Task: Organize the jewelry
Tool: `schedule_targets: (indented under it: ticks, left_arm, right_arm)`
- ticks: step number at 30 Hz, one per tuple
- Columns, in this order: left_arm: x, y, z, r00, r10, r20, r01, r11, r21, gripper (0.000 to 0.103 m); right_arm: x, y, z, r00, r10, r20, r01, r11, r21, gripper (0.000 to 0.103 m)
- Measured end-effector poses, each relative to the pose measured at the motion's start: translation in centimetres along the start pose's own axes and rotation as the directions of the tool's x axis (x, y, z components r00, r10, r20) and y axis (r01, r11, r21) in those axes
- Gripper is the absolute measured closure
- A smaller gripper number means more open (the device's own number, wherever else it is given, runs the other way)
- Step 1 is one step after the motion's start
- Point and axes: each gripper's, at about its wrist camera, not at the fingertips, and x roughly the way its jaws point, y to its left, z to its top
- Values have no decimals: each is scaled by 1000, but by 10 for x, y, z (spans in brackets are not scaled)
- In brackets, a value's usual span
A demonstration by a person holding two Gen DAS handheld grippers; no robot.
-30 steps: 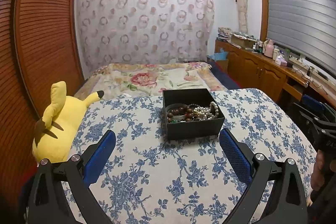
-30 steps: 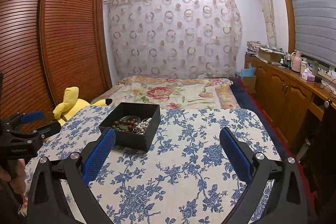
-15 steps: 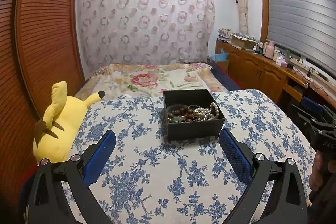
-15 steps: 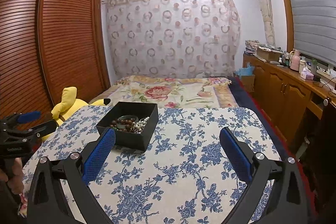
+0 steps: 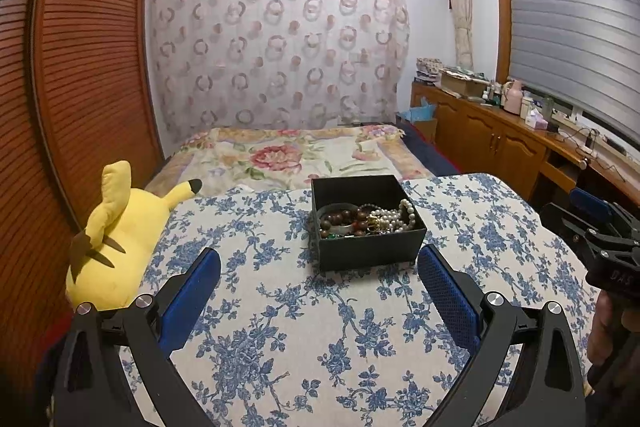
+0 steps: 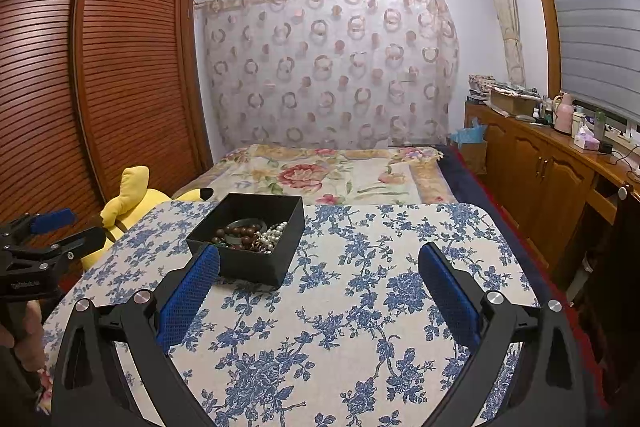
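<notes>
An open black box (image 5: 370, 251) stands on the table with the blue flowered cloth (image 5: 280, 327). Inside lies tangled jewelry (image 5: 366, 221): brown wooden beads, a white pearl string, a dark bangle and green beads. The box also shows in the right wrist view (image 6: 256, 267), with the jewelry (image 6: 250, 235) inside. My left gripper (image 5: 318, 267) is open and empty, just short of the box's near wall. My right gripper (image 6: 318, 267) is open and empty, the box beyond its left finger. Each gripper shows at the edge of the other's view, the right gripper (image 5: 592, 227) and the left gripper (image 6: 52, 231).
A yellow plush toy (image 5: 116, 235) lies at the table's left edge. A bed (image 5: 296, 157) with a flowered cover stands behind the table. A slatted wooden wardrobe (image 6: 120, 67) stands on the left, a wooden cabinet (image 6: 552, 163) with bottles on the right.
The right gripper has drifted a little to the left, so the box sits nearer its left finger. The left gripper has barely moved. Both stay open.
</notes>
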Motion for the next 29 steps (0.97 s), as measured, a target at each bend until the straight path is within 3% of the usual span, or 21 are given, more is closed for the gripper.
schedule_targets:
  ticks: [29]
  left_arm:
    - [-4,0,3,1000,-2,5,2,1000,-12,8]
  right_arm:
    - [0,7,-1,1000,5,5,-5,1000,1,3]
